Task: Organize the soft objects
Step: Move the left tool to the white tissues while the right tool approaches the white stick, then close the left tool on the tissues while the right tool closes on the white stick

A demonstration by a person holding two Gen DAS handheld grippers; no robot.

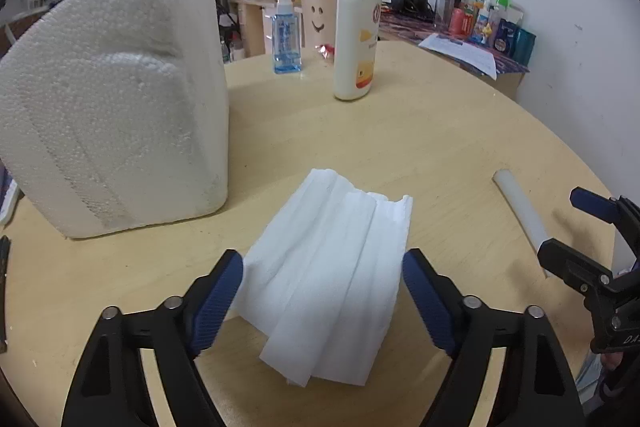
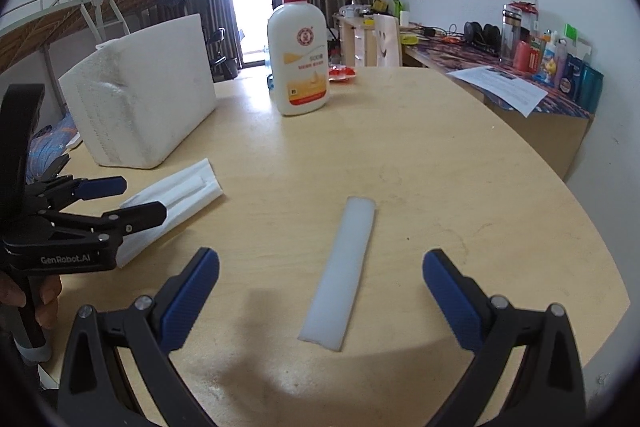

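A folded white tissue [image 1: 332, 267] lies on the round wooden table [image 1: 420, 131], between the open jaws of my left gripper [image 1: 322, 263]; nothing is gripped. It also shows in the right wrist view [image 2: 176, 199], under the left gripper [image 2: 120, 199]. A white foam strip [image 2: 344, 267] lies flat on the table [image 2: 440, 155], ahead of and between the wide open jaws of my right gripper [image 2: 320, 267]. The strip also shows in the left wrist view [image 1: 520, 211], next to the right gripper [image 1: 568, 227]. A big white styrofoam block [image 1: 112, 99] stands at the left, also seen in the right wrist view [image 2: 144, 91].
A white lotion pump bottle [image 1: 358, 27] with red pump, a blue spray bottle [image 1: 286, 39] and a red wrapper [image 1: 326, 50] stand at the table's far side. The pump bottle [image 2: 298, 55] also shows in the right view. A cluttered desk [image 2: 520, 67] lines the right wall.
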